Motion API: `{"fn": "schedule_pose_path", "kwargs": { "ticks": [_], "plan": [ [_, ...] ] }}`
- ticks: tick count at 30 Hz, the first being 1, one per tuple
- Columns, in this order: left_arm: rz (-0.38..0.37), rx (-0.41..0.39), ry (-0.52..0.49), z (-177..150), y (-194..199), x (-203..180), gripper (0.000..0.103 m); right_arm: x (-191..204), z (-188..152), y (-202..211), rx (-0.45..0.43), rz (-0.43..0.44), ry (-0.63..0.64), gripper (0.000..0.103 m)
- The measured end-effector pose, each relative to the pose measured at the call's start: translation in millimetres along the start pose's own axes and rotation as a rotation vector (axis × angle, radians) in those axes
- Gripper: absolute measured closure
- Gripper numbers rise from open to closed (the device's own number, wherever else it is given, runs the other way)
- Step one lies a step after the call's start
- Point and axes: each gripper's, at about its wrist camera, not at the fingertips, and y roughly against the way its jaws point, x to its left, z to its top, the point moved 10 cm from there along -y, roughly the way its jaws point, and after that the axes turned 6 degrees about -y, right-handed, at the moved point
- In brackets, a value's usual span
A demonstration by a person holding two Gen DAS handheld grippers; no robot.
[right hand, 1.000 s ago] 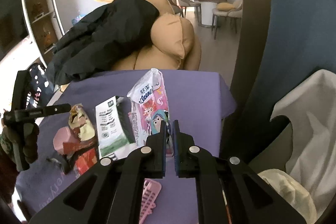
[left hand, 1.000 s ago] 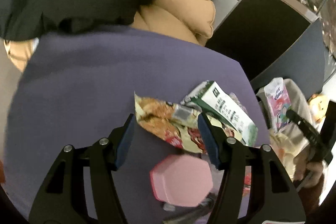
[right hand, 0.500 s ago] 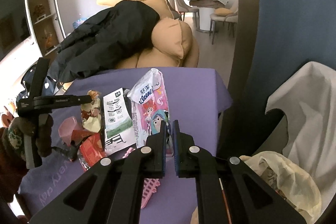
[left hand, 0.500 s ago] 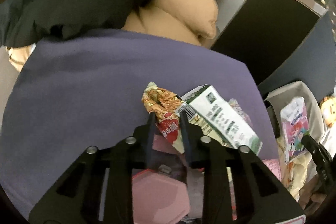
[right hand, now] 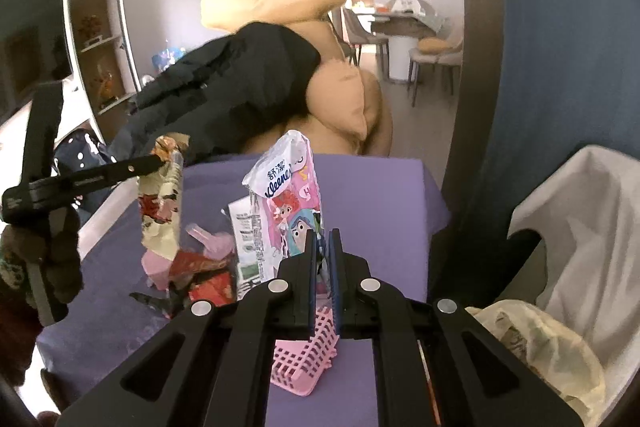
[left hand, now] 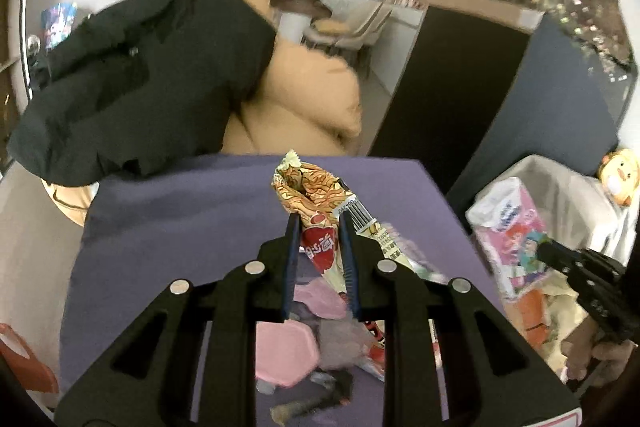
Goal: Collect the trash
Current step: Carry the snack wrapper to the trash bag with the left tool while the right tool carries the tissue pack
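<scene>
Two wrappers gripped (one apiece): left fingers (left hand: 318,223) clench snack wrapper (left hand: 316,211), right fingers (right hand: 324,241) tissue pack (right hand: 288,195).

Tan sofa cushions (right hand: 280,3) under a black jacket (right hand: 236,87); behind, white shelving (right hand: 96,27), dining table (right hand: 404,23) with grey chairs.

- Pink tissue pack (right hand: 294,203), upright at mid-scene in the right wrist view: blue "Kleenex" across its white upper band, last letter partly hidden; two Chinese characters printed just above the brand word.
- Same tissue pack (left hand: 510,231), at right in the left wrist view: lettering blurred, unreadable.
- Snack wrapper (left hand: 320,223), centre of the left wrist view: barcode with tiny digits beside it, too small to read; white Chinese characters on its red patch, illegible.
- Green-and-white carton (right hand: 246,239), just left of the tissue pack: fine print only, unreadable.
</scene>
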Motion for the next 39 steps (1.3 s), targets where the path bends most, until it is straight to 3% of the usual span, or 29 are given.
{"fn": "schedule_pose_path", "kwargs": {
  "ticks": [6,11,21,32,39],
  "plan": [
    [-0.040,-0.056,-0.035,1,46,-36,0.084,0,6,39,-0.062,0.005,-0.001,0.095],
    [-0.073,-0.069,-0.064,-3,59,-70,0.084,-11,7,71,-0.112,-0.007,0.000,0.095],
    [-0.149,-0.086,-0.119,3,74,-144,0.084,-73,5,143,-0.211,-0.100,-0.037,0.095],
    [-0.292,-0.089,-0.224,-2,54,-259,0.084,-147,-14,196,-0.247,-0.226,-0.083,0.095],
    [-0.322,-0.040,-0.264,-21,24,-297,0.084,-183,-27,215,-0.260,-0.260,-0.137,0.095]
  ]
}}
